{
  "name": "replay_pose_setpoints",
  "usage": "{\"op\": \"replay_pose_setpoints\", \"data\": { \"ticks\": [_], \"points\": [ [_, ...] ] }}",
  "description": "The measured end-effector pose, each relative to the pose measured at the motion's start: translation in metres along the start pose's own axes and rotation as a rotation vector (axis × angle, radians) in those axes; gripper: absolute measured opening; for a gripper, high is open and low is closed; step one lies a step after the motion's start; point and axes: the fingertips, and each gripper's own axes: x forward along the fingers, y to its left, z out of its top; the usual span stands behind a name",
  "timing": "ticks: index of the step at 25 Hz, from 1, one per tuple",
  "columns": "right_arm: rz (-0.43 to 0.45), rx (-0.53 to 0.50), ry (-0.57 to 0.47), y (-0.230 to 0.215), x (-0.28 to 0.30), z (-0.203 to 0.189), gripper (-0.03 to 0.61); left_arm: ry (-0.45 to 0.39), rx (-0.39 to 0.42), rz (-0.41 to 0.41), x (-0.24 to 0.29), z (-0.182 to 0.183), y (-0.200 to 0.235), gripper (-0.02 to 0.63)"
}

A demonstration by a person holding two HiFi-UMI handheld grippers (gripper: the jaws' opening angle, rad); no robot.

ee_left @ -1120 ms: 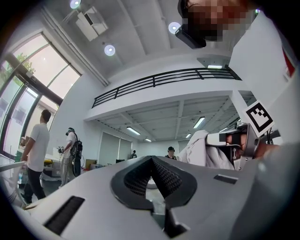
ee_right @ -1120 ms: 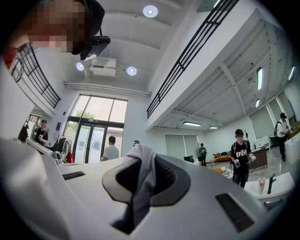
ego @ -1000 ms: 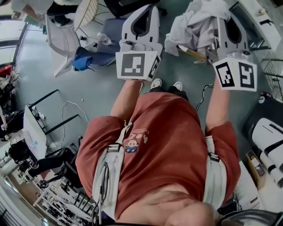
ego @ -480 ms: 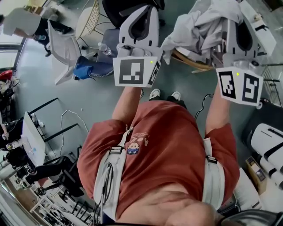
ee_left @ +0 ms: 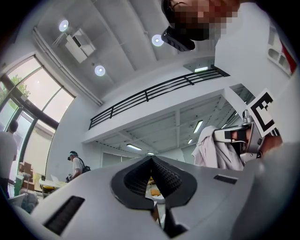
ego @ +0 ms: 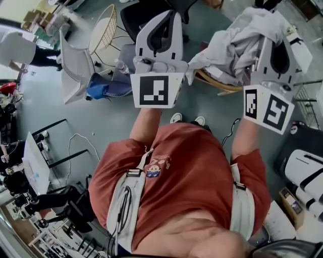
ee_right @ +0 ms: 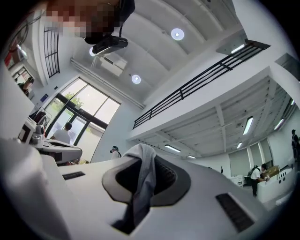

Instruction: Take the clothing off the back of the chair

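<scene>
A pale grey garment (ego: pixel 234 40) hangs bunched from my right gripper (ego: pixel 271 34), whose jaws are shut on a fold of it (ee_right: pixel 142 180). The cloth is lifted above the curved wooden chair back (ego: pixel 218 83). In the right gripper view the fold runs down between the dark pads (ee_right: pixel 164 176), and the gripper (ee_right: pixel 145 161) points up toward the ceiling. My left gripper (ego: pixel 168 14) is raised beside it, to the left. Its jaws (ee_left: pixel 151 161) meet at the tips with nothing between them. From the left gripper view the garment (ee_left: pixel 213 152) shows at the right.
Below, on the grey floor, stand a white mesh office chair (ego: pixel 75 65), a blue cloth (ego: pixel 101 84), a wire basket (ego: pixel 103 25) and a black chair (ego: pixel 146 9). A desk with a screen (ego: pixel 36 164) is at the left, white equipment (ego: pixel 305 171) at the right. People stand in the distance.
Both grippers have risen. The garment has gone up with the right gripper, away from the wooden chair back, and the right gripper has rolled.
</scene>
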Motion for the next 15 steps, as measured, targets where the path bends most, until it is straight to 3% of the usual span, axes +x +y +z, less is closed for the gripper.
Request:
{"op": "replay_pose_setpoints", "data": {
  "ticks": [15],
  "points": [
    [-0.033, -0.008, 0.057, -0.008, -0.008, -0.022, 0.038, 0.020, 0.001, -0.027, 0.001, -0.009, -0.006, 0.014]
  ]
}}
